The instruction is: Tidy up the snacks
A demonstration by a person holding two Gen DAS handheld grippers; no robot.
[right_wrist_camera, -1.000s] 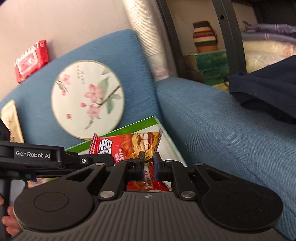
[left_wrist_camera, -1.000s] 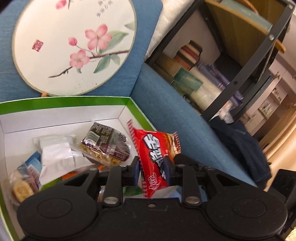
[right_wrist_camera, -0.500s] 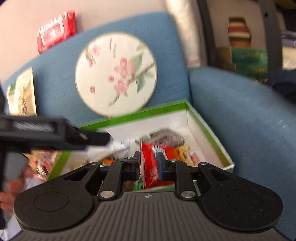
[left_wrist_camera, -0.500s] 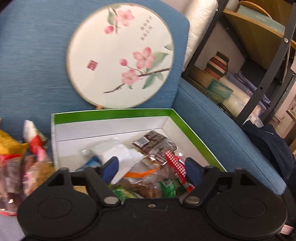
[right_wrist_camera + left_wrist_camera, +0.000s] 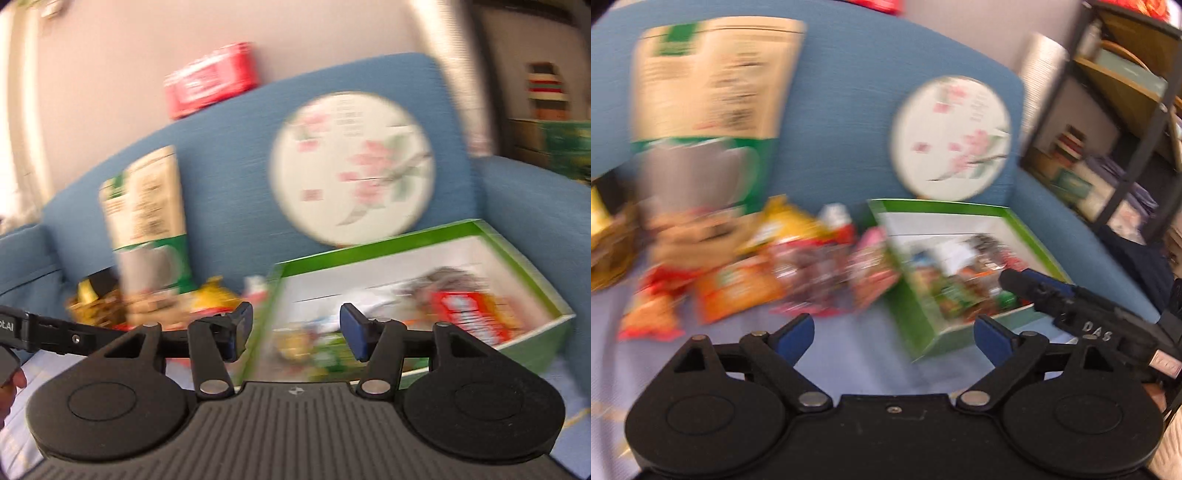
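- Snacks [image 5: 746, 280]: blurred bright packets piled at the sofa [image 5: 842, 110] back, left of the green-rimmed box [image 5: 532, 258].
- More packets inside the box.
- Left hand-held gripper [image 5: 894, 334] spread wide, empty.
- Right hand-held gripper [image 5: 295, 330] opening, empty, before the box's near edge.

1 box [image 5: 424, 242], 1 fan [image 5: 351, 168], 2 grippers [image 5: 894, 332] [image 5: 295, 332].

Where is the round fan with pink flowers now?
In both views the round fan leans on the blue sofa back, behind the green box.
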